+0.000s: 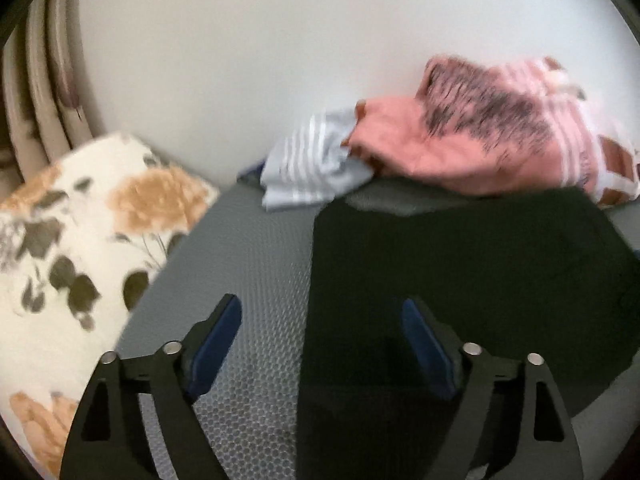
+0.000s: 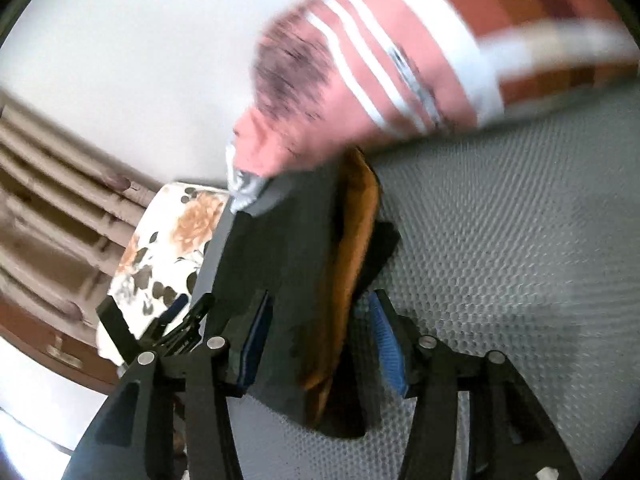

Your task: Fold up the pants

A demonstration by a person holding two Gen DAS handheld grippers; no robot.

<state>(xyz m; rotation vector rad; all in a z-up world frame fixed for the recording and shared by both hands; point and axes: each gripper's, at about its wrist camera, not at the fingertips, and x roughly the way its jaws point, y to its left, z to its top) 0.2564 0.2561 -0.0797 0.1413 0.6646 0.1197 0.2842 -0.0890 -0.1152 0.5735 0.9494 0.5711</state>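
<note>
- The dark, nearly black cloth pants (image 1: 460, 272) lie spread flat on the grey honeycomb-textured mat (image 1: 248, 280), with one straight edge running toward the left wrist camera. In my judgement they are laid out this way so that a fold can be made along a clean line.
- In the right wrist view the pants (image 2: 280, 280) are bunched into a thick layered edge, and an orange-brown inner lining or pocket cloth (image 2: 352, 248) shows along it.
- The right hand-held gripper (image 2: 320, 344) has its blue-padded fingers apart, one on each side of this layered edge. The left pad seems to touch the cloth, but the other stands clear, so nothing is clamped. It looks placed either to take the edge or to let it go; I cannot tell which.
- The left hand-held gripper (image 1: 322, 344) hovers low with its fingers wide apart, straddling the pants' near edge and holding nothing. It looks ready to pin or pick up that side.
- Behind the pants sits a heap of other laundry: a pink garment with dark speckles and white stripes (image 1: 500, 132) and a pale blue-grey striped piece (image 1: 308, 164). Both are touching or just beside the pants' far edge, probably waiting their turn.
- The mat appears to cover a bed or a similar soft surface.
- A white pillow printed with orange and grey flowers (image 1: 80, 232) lies at the mat's left edge.
- Beyond are a plain white wall (image 1: 260, 40) and beige pleated curtains (image 1: 44, 92).
- Both views are motion-blurred.
</note>
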